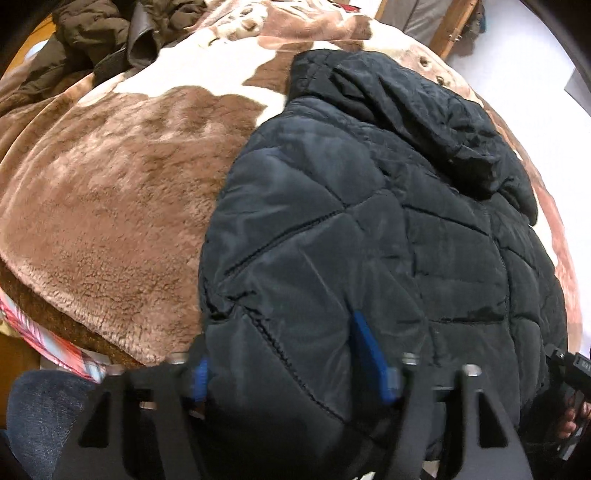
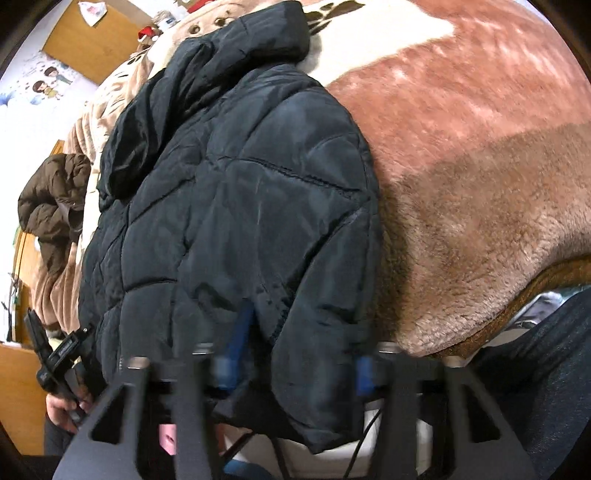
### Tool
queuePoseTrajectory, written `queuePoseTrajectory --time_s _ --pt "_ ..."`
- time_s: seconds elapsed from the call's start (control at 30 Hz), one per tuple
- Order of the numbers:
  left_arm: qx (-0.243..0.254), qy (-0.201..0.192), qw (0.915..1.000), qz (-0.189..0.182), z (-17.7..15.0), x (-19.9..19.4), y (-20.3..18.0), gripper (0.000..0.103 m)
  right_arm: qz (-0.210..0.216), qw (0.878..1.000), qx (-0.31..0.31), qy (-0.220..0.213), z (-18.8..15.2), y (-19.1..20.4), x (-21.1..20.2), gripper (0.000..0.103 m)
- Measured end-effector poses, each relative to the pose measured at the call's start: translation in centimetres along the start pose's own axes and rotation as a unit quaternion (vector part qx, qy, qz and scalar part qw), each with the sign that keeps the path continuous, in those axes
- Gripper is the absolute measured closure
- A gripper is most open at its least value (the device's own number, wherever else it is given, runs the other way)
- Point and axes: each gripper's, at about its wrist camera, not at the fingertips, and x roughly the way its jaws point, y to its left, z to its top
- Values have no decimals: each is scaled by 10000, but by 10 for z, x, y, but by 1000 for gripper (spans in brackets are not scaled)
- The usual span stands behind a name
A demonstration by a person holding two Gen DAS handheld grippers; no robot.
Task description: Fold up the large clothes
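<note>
A black quilted puffer jacket [image 1: 369, 229] lies spread on a brown and white plush blanket [image 1: 110, 206], hood away from me. My left gripper [image 1: 284, 343] grips the near hem at the jacket's left corner. The padding bulges between its blue fingers [image 1: 371, 354], which sink into it. In the right wrist view the same jacket [image 2: 236, 177] fills the middle. My right gripper [image 2: 303, 332] is shut on the hem's right corner, which hangs over the bed edge between its blue fingers [image 2: 240, 332]. Each view shows the other gripper at its margin, held in a hand.
A brown padded jacket [image 1: 92, 33] is heaped at the bed's far left, also seen as the brown jacket [image 2: 51, 199]. A striped cloth [image 1: 48, 339] hangs below the blanket edge. A leg in jeans [image 2: 546, 369] stands against the bed. A white box with cables [image 2: 332, 454] sits below.
</note>
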Motion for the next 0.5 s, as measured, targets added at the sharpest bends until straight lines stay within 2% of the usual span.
queuePoseTrajectory --time_s 0.07,0.13,0.2,0.37,0.5 --pt "23 -69 9999 -95 3 -10 -3 75 143 9998 -69 -105 4 8 -10 86" --pt "-93 -207 9989 -420 11 -27 -3 83 422 9985 -161 -295 11 18 -27 88" --pt "-126 -434 9963 -737 22 -49 -5 85 695 9956 -274 -569 21 28 -51 88" --pt "-41 -1216 9860 -1140 50 -111 -13 86 1033 9860 -477 -1222 40 46 -105 89" --pt "-10 -1565 9784 -1348 49 -148 -10 86 1187 9820 -588 -1345 26 51 -130 89"
